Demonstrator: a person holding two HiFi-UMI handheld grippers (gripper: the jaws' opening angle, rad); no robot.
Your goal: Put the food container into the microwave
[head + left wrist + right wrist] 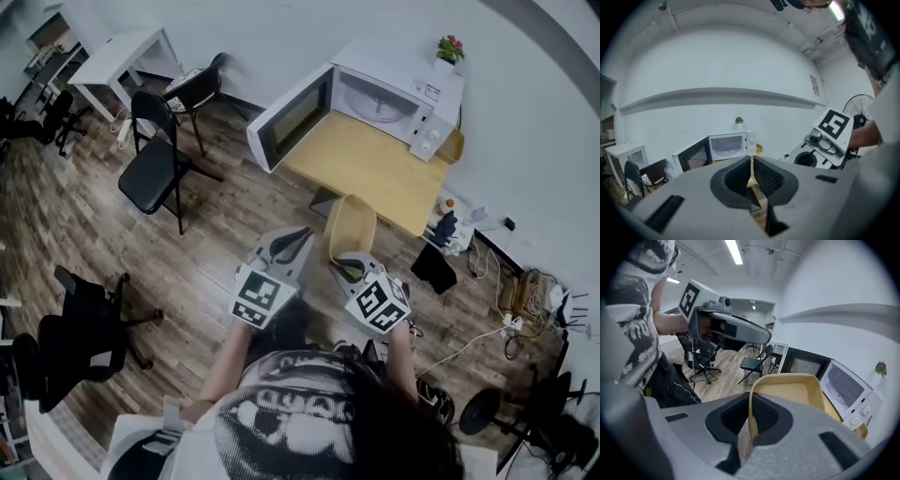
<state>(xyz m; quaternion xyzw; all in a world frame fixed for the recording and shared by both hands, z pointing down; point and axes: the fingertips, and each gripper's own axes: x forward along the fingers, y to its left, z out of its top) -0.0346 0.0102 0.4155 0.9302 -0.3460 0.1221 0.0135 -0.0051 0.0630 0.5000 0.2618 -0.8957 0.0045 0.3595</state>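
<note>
The white microwave (380,98) stands on a wooden table (361,173) against the wall, its door (292,117) swung wide open to the left and its cavity bare. A tan food container (350,225) hangs in the air just short of the table's near edge. My right gripper (345,267) is shut on the container's near rim; in the right gripper view the rim (751,399) runs between the pads. My left gripper (300,236) is beside it on the left, shut and holding nothing (751,176). The microwave (726,144) lies straight ahead of it.
A black folding chair (155,155) stands left of the microwave door. An office chair (80,333) is at lower left and a white desk (122,56) at the back left. A potted plant (450,47) tops the microwave. Cables (511,300) and a fan (487,408) crowd the right floor.
</note>
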